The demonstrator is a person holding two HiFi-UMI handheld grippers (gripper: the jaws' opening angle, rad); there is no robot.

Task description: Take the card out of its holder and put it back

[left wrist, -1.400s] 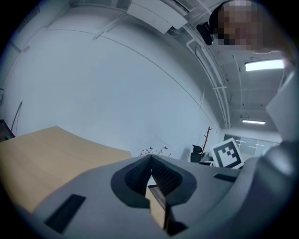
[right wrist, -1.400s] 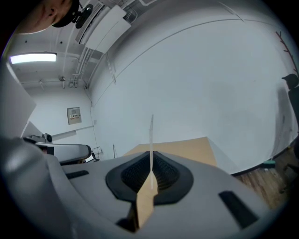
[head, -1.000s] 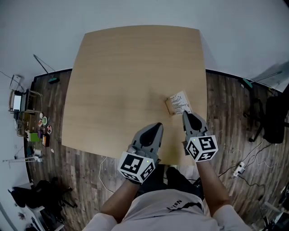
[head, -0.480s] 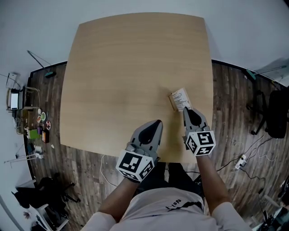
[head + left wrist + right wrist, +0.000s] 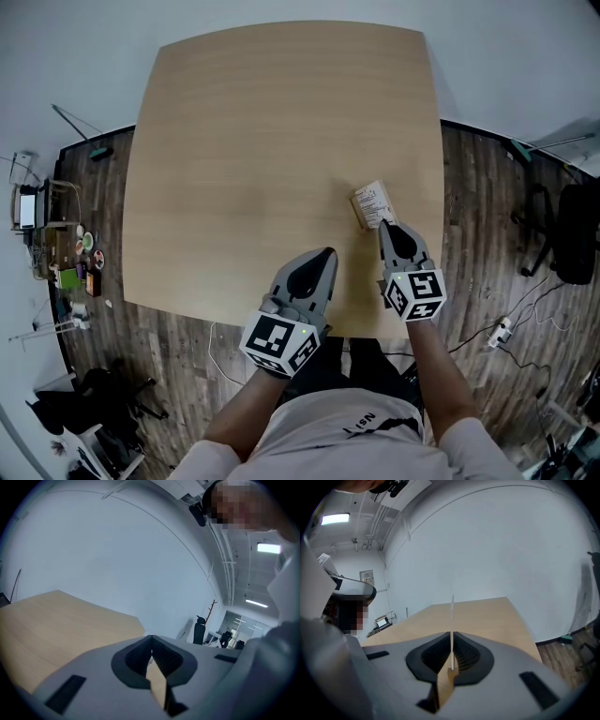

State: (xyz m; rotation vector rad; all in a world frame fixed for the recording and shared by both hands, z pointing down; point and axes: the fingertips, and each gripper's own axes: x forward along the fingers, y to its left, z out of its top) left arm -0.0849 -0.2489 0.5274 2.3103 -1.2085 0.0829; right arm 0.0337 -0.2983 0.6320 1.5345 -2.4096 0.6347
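Note:
A small white printed card (image 5: pixel 374 203) with a brownish holder strip along its left side sits over the right part of the wooden table (image 5: pixel 262 131). My right gripper (image 5: pixel 384 231) is shut on the card's near edge. In the right gripper view the card (image 5: pixel 452 616) shows edge-on as a thin white line rising from between the closed jaws of the right gripper (image 5: pixel 452 637). Whether the card touches the table I cannot tell. My left gripper (image 5: pixel 324 255) hovers to the left over the table's near edge. Seen in its own view, the left gripper (image 5: pixel 151 641) is shut on nothing.
The table's near edge lies just under both grippers, and its right edge is close to the card. Dark wooden floor surrounds the table, with small clutter (image 5: pixel 66 253) at the left, a black chair (image 5: pixel 574 234) at the right and cables (image 5: pixel 497 337) near it.
The head view has shifted a little, so the table sits slightly differently in frame. Both grippers keep their places and the right one stays shut on the card.

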